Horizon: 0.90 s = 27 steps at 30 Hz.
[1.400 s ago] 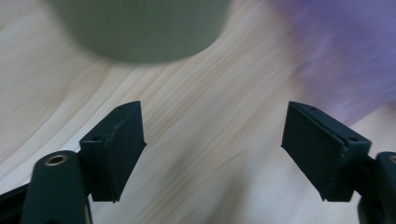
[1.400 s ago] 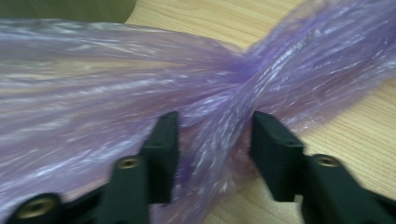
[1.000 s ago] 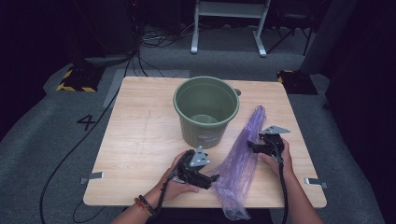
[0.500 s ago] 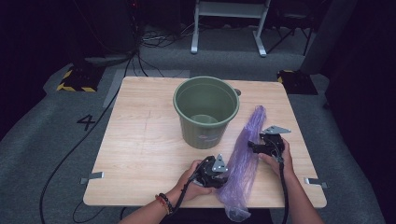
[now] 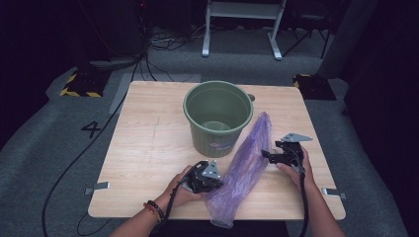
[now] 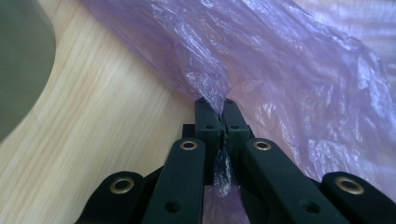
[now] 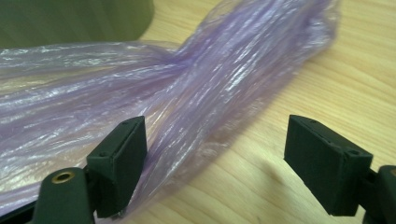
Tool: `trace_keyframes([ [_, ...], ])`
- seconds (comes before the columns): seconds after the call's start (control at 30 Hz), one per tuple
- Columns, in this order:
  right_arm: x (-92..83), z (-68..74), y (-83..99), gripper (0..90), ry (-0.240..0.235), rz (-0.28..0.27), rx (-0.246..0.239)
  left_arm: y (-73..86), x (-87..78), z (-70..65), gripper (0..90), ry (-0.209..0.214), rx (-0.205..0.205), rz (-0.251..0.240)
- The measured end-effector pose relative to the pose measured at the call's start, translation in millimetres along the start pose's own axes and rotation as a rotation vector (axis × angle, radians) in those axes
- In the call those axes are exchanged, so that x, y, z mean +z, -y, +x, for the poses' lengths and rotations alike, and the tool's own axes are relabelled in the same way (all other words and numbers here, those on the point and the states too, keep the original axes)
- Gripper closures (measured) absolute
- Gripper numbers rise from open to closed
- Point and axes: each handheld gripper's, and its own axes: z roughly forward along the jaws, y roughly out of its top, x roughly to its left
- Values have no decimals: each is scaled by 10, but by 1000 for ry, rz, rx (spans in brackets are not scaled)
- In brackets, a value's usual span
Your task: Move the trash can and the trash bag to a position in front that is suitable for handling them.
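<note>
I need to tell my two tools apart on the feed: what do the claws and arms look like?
Both are black two-jaw tools. The left claw and right claw each carry a grey three-cornered plate and trail a black cable. Jaw arms show brass-coloured rivets. The forearms are bare; the left wrist wears a dark beaded bracelet.

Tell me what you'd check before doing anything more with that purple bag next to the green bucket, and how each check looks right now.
1. Left gripper has the purple bag: ok, its jaws have just closed and pinch a fold of the plastic.
2. Right gripper has the bag: not ok, its jaws have just opened wider and stand apart, the film only lying against one of them.
3. Green bucket upright with its mouth unobstructed: ok.
4. Bag free of the bucket: cannot tell, its far end lies close beside the wall.
5. Bag's mouth found: cannot tell, the plastic is bunched into a long strip.
6. Bag's near end on the table: not ok, it hangs over the front edge.
</note>
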Motion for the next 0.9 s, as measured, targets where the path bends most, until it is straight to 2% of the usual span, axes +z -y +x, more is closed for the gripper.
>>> trace_keyframes([
  [0.07, 16, 53, -48, 213, -4, -10, -14, 60, -52, 9, 881, 11, -3, -3],
  [0.1, 41, 128, -114, 202, -12, -19, -20, 85, -71, 11, 871, 14, 0, -8],
  [0.17, 52, 156, -141, 203, -12, -28, -29, 120, -101, 6, 855, 14, 4, -10],
  [0.23, 93, 255, -224, 200, -1, -36, -48, 133, -107, -5, 826, 15, 2, -15],
  [0.3, 141, 332, -284, 195, -9, -45, -48, 129, -107, -16, 815, 10, 12, -12],
  [0.37, 220, 400, -324, 189, -2, -34, -60, 125, -104, -24, 789, 7, 15, -10],
  [0.4, 301, 439, -336, 192, 7, -19, -66, 126, -102, -28, 746, 5, 13, -12],
  [0.5, 400, 451, -337, 193, 15, 12, -54, 136, -98, -44, 723, -3, 10, -22],
  [0.53, 470, 440, -335, 196, 24, 34, -32, 140, -98, -51, 711, -5, 6, -25],
  [0.6, 502, 433, -335, 199, 29, 43, -23, 147, -97, -55, 707, -6, 19, -30],
  [0.7, 575, 420, -327, 210, 49, 62, -3, 157, -100, -58, 665, -10, 10, -34],
  [0.73, 589, 421, -331, 232, 63, 71, -3, 168, -101, -54, 530, -39, -6, -34],
  [0.77, 589, 421, -331, 232, 63, 71, -3, 168, -101, -54, 436, -39, -6, -34],
  [0.8, 589, 421, -333, 252, 67, 71, -2, 183, -100, -38, 436, -55, -39, -35],
  [0.83, 590, 421, -333, 285, 70, 75, -5, 209, -111, -4, 271, -75, -94, -43],
  [0.87, 590, 421, -333, 285, 70, 75, -5, 209, -111, -4, 185, -75, -94, -43],
  [0.9, 587, 420, -333, 326, 67, 72, -9, 225, -131, 7, 185, -95, -121, -43],
])
